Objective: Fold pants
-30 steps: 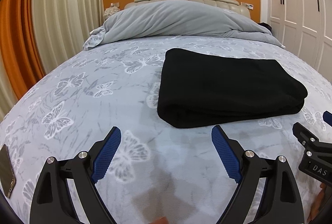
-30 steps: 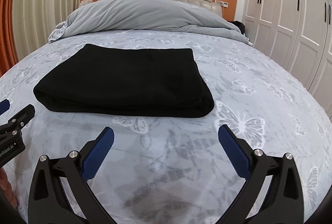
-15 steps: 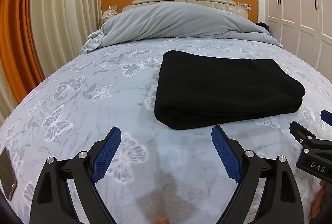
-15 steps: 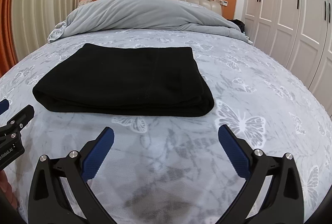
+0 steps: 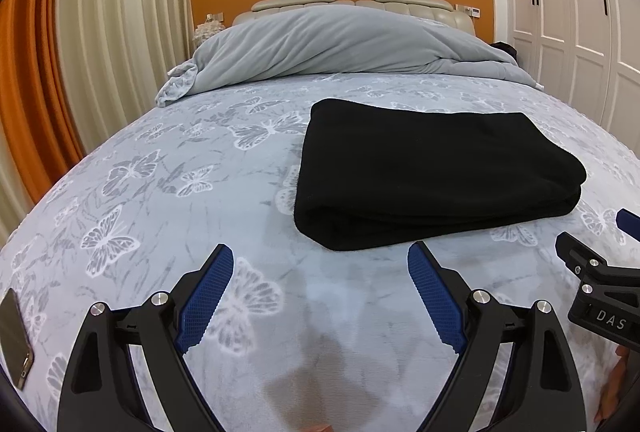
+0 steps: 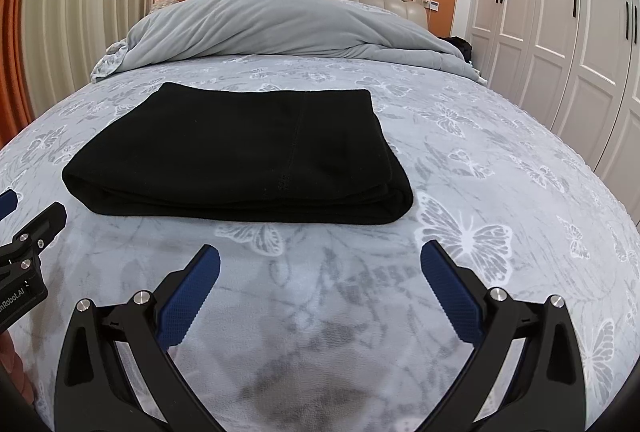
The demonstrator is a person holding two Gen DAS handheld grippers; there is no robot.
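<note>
one folded black pants (image 5: 436,172) mid-bed (image 5: 160,192), bare sheet all round; left gripper (image 5: 320,264) and right gripper (image 6: 320,264) wide, empty.

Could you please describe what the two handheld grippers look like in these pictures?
Both match: the left gripper and the right gripper have glossy black plastic frames with triangular cut-outs and silver round screw heads. Their jaws carry dark blue pads with a fine knurled texture. White lettering marks the bodies: "DAS" on the right one, "Robot.AI" on the left. No cables or sleeves show.

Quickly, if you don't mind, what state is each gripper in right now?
Left gripper: open, holding nothing.
Right gripper: open, holding nothing; folded black pants lie untouched.
</note>
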